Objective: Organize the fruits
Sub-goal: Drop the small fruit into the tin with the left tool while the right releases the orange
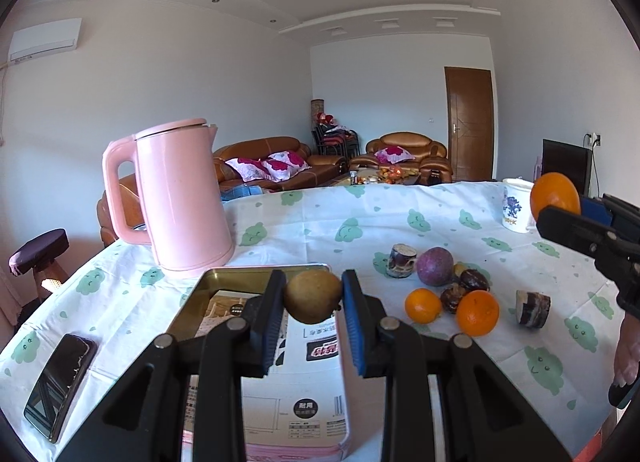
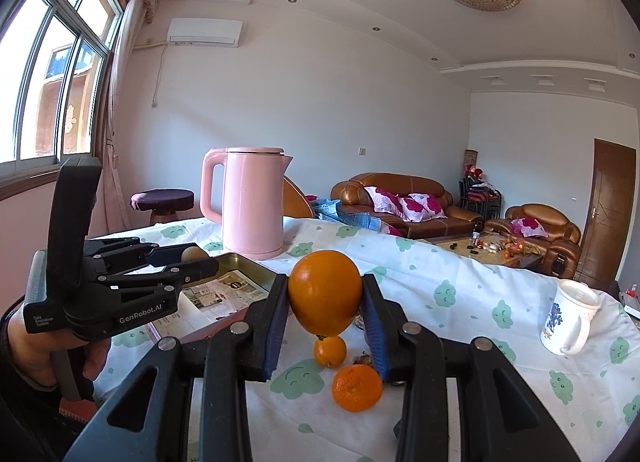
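Our left gripper (image 1: 313,298) pinches a brown fruit (image 1: 313,297) above the tray (image 1: 224,276); our right gripper (image 2: 325,300) pinches an orange (image 2: 325,292). Both round fruits could slip from the pads and roll off the worktop (image 1: 400,213).

Kettle: you see a pink kettle (image 1: 180,197) standing upright behind the tin.
Phone: your dark phone (image 1: 60,378) lies flat near the table's edge.
Mug: a white mug (image 2: 568,318) stands well apart.

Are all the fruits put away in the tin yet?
Not yet. The metal tin shows only paper inside, no fruit. The left gripper holds a brown round fruit over it, and the right gripper holds a big orange. Two small oranges, a purple fruit and dark pieces wait on the tablecloth.
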Demonstrator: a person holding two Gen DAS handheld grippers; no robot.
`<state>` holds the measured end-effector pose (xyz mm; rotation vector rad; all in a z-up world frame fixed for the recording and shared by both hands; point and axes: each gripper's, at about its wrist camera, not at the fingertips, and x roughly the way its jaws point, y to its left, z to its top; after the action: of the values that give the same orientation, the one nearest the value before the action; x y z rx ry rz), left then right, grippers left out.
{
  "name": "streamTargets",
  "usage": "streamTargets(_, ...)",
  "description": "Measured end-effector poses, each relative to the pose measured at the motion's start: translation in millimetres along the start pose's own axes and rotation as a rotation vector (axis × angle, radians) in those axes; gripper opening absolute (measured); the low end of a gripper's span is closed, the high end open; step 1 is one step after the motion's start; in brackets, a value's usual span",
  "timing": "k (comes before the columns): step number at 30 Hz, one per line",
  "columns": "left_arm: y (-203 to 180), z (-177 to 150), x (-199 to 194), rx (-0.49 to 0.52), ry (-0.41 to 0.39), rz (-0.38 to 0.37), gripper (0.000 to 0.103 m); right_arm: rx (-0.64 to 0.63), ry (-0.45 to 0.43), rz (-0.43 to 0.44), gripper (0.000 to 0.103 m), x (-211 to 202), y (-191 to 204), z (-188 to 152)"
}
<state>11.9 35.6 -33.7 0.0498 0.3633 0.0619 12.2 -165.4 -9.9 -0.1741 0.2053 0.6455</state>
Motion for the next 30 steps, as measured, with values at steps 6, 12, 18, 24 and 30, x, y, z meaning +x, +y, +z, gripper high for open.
streamTargets(6,16.1,0.7,5.0,-0.006,0.024,0.035,0.03,-0.003,0.02,0.043,0.038,20.2,6.2,15.4)
streamTargets(12,31.3,-0.1,10.9,-0.016,0.044,0.064,0.03,-0.041,0.032,0.069,0.038,36.1,18.3,29.9)
streamTargets(18,45.7,-1.4,16.0,-0.025,0.058,0.09,0.03,-0.051,0.053,0.102,0.038,58.0,28.2,40.9)
streamTargets(24,57.6,-2.7,25.0,-0.029,0.084,0.115,0.03,-0.064,0.078,0.13,0.038,85.1,41.5,46.8)
streamTargets(30,64.7,-5.7,34.8,-0.017,0.114,0.132,0.03,-0.082,0.113,0.156,0.038,107.0,58.4,43.5)
